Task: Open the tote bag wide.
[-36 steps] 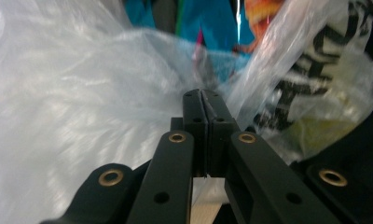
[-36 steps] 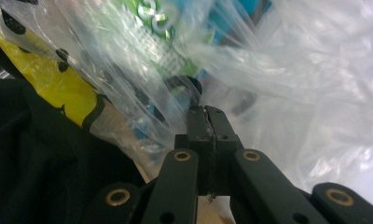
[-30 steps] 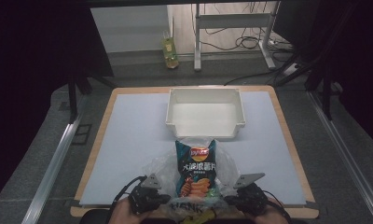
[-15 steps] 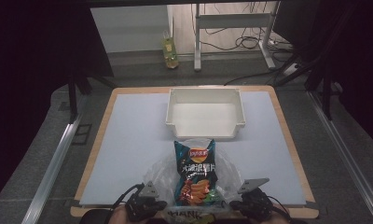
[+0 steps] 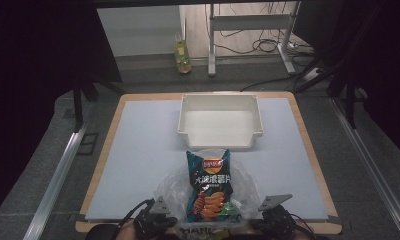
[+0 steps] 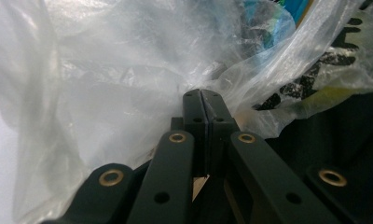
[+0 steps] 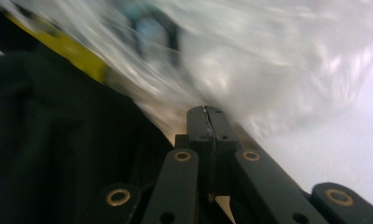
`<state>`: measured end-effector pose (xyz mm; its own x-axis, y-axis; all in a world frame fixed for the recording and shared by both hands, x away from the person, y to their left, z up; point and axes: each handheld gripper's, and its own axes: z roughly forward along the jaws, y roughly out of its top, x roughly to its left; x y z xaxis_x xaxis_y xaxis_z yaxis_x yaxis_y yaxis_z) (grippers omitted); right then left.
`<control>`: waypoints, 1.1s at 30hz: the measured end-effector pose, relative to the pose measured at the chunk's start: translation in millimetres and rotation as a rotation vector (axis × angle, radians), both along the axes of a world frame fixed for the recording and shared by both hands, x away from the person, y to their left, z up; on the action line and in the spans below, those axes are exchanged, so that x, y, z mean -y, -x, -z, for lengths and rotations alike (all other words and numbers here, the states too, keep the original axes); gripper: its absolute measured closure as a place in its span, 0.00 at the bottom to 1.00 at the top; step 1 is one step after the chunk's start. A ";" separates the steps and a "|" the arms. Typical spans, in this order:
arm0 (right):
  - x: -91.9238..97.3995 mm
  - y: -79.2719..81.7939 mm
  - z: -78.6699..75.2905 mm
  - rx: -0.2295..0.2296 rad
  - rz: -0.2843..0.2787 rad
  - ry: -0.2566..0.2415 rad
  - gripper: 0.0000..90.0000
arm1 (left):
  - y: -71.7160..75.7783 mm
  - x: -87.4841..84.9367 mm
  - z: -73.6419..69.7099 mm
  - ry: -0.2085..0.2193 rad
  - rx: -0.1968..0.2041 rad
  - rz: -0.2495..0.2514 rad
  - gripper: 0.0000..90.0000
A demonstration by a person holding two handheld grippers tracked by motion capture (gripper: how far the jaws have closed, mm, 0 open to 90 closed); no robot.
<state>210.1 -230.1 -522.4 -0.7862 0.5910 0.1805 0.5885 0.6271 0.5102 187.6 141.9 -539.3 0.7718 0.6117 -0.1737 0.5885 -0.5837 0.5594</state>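
Your left gripper point(image 6: 203, 95) has its jaws pressed fully together, and the thin film of the clear plastic bag point(image 6: 105, 84) bunches right at their tips, so it looks pinched there, though the film between the pads is too fine to see for certain. Your right gripper point(image 7: 207, 112) is closed the same way, its jaws meeting along one seam against the blurred bag point(image 7: 278, 60) on its side. From the high view, both grippers sit at the near edge of the table point(image 5: 138, 150), the left gripper point(image 5: 155, 217) at the bag's near left corner and the right gripper point(image 5: 273, 215) at its near right corner. The bag point(image 5: 170, 192) lies spread between them near the middle of the near edge, with a dark teal chip packet point(image 5: 208, 182) lying inside or on it, pointing toward the far side. The packet carries a small red and yellow logo, large white Chinese characters and a picture of orange ridged chips. Black lettering runs along the bag's near rim, too cut off to read. Just beyond the packet stands a white tray point(image 5: 219, 102).
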 end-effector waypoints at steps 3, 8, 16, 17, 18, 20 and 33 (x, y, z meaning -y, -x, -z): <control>-6.4 1.0 -20.3 0.014 -0.032 -0.075 0.99 | -0.4 0.3 -0.1 0.008 -0.003 -0.003 0.99; -32.0 -3.0 -50.1 0.057 -0.110 -0.173 0.99 | -1.5 1.9 -0.6 0.020 -0.005 0.000 0.99; -53.1 -36.2 -54.7 0.218 -0.024 -0.105 0.99 | -2.9 1.1 0.0 0.029 -0.009 0.002 0.99; -46.7 -44.7 -46.1 0.208 0.014 -0.083 0.99 | -3.1 1.0 0.2 0.031 -0.010 0.002 0.99; -42.8 -49.0 -40.5 0.199 0.039 -0.071 0.99 | -3.4 0.8 0.3 0.033 -0.013 0.003 0.99; -32.7 -56.8 -25.9 0.188 0.083 -0.016 0.99 | -3.4 0.8 0.5 0.034 -0.017 0.002 0.99; 8.8 -27.6 -9.0 0.114 0.128 -0.005 0.99 | -3.5 0.8 0.7 0.037 -0.024 -0.001 0.99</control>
